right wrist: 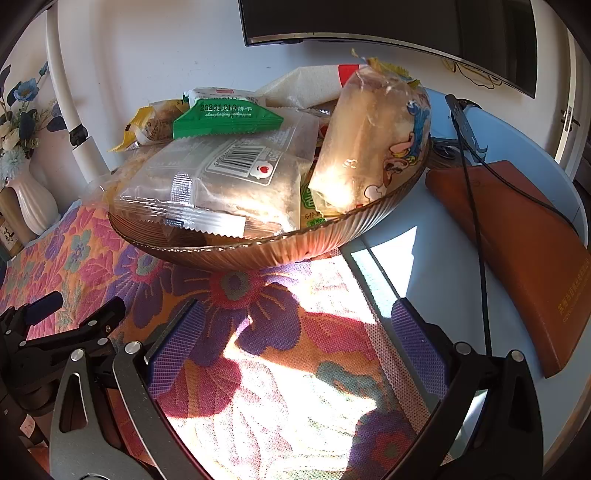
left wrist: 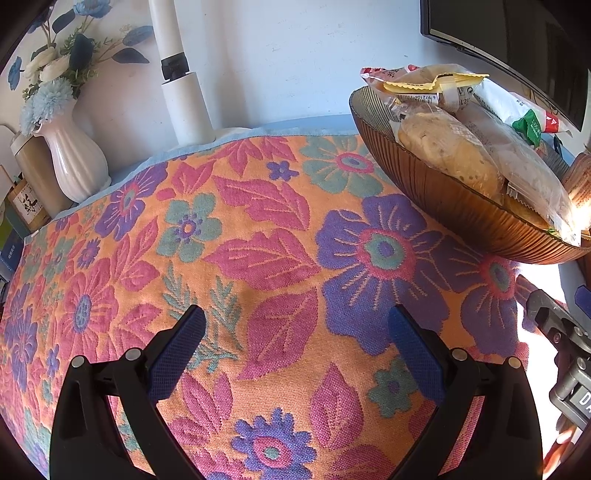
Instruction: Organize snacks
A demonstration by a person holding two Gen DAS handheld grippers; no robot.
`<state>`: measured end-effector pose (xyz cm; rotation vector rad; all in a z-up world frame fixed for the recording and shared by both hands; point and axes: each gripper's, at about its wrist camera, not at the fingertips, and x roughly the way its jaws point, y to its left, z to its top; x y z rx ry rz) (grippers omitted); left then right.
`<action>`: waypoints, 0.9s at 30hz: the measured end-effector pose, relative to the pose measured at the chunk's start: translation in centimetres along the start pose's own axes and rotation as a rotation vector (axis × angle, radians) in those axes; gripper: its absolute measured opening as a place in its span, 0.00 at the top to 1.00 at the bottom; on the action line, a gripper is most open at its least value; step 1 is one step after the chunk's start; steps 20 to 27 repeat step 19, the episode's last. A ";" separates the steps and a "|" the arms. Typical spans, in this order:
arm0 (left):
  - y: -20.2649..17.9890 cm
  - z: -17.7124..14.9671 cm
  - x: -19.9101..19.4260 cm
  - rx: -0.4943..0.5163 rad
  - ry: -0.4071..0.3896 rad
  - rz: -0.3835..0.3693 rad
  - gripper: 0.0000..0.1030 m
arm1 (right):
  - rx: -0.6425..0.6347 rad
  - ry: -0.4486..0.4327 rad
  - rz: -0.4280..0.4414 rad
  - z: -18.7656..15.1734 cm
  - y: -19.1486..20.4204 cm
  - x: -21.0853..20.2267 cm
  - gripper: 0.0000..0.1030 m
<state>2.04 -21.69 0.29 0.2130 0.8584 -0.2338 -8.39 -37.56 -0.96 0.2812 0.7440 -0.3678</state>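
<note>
A ribbed amber glass bowl [left wrist: 443,199] [right wrist: 280,251] stands on the floral cloth, heaped with wrapped snacks. Among them are a round bread in clear wrap [left wrist: 447,155], a yellow-edged packet [left wrist: 432,83], a green packet [right wrist: 225,116], a clear bag with a barcode [right wrist: 229,177] and a cartoon-printed roll [right wrist: 369,140]. My left gripper [left wrist: 295,325] hangs open over bare cloth, left of and below the bowl. My right gripper [right wrist: 295,317] is open too, just in front of the bowl, nothing between its fingers. The other gripper's body shows at each view's edge.
A white vase of blue flowers [left wrist: 74,162] and a white lamp post [left wrist: 184,96] stand at the back left. A dark monitor [right wrist: 369,22] hangs behind the bowl. A brown case [right wrist: 517,251] with a black cable [right wrist: 476,221] lies right of the bowl on the pale blue table.
</note>
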 end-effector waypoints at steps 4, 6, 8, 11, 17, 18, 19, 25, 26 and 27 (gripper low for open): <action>-0.2 0.0 0.0 0.016 -0.002 0.009 0.05 | 0.001 0.001 0.000 0.0 0.0 0.0 0.03; -0.2 -0.1 0.0 0.018 -0.003 0.010 0.05 | 0.001 0.001 0.000 0.0 0.0 0.0 0.03; -0.2 -0.1 0.1 0.018 0.000 0.009 0.05 | 0.001 0.002 0.000 0.0 0.0 0.0 0.03; -0.2 -0.1 0.1 0.018 0.003 0.005 0.05 | 0.003 0.001 0.000 0.0 0.0 -0.1 0.03; 0.1 0.0 0.2 0.008 0.005 0.010 0.05 | 0.006 0.001 -0.001 0.0 0.0 -0.2 0.03; 0.1 0.0 0.2 0.005 0.006 0.011 0.05 | 0.006 0.001 0.000 0.0 -0.1 -0.1 0.03; 0.3 0.0 0.3 0.004 0.009 0.010 0.05 | 0.006 0.001 0.000 0.0 -0.1 -0.1 0.03; 0.3 0.0 0.3 0.004 0.009 0.010 0.05 | 0.006 0.001 0.000 0.0 -0.1 -0.1 0.03; 0.3 0.0 0.3 0.004 0.009 0.010 0.05 | 0.006 0.001 0.000 0.0 -0.1 -0.1 0.03; 0.3 0.0 0.3 0.004 0.009 0.010 0.05 | 0.006 0.001 0.000 0.0 -0.1 -0.1 0.03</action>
